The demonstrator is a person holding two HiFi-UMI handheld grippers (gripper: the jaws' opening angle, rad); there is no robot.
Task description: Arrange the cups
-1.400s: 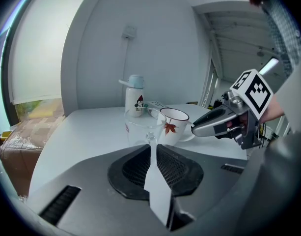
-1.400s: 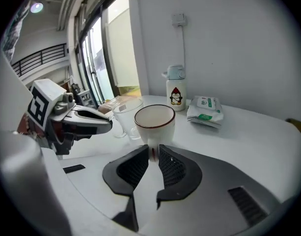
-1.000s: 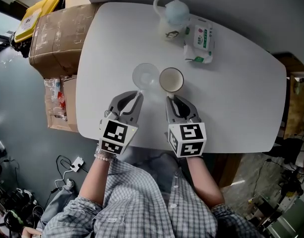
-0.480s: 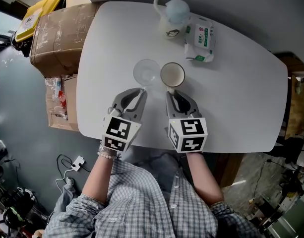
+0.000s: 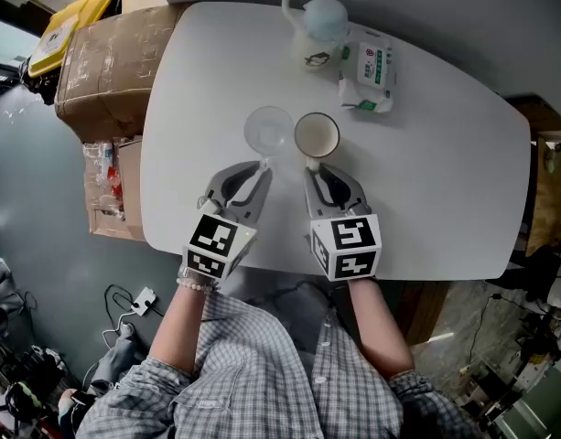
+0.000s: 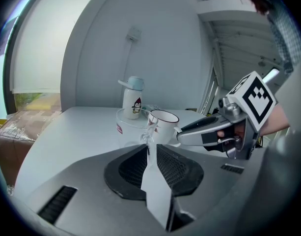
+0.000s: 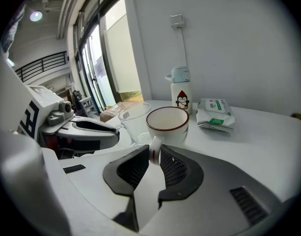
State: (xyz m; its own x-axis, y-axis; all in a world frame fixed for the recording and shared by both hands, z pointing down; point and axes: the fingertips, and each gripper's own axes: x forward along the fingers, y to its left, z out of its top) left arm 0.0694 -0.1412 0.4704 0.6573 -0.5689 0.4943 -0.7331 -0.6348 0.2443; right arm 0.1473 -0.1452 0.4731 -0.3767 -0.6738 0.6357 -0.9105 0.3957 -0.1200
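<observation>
Two cups stand just beside each other mid-table (image 5: 445,154). My left gripper (image 5: 259,165) has its jaws pinched shut on the glass cup (image 5: 268,129) handle, and my right gripper (image 5: 312,165) is clamped on the white mug (image 5: 317,135) handle. Penguin bottle (image 5: 318,26) and wipes pack (image 5: 369,71) sit beyond.

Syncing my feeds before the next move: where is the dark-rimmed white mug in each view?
Head view: white mug at centre of the table, right of the glass cup.
Left gripper view: mug at centre, just right of the glass cup.
Right gripper view: mug at centre, handle gripped in the right tongs.
Shared landmark: the penguin bottle, beyond the mug in all three.
</observation>
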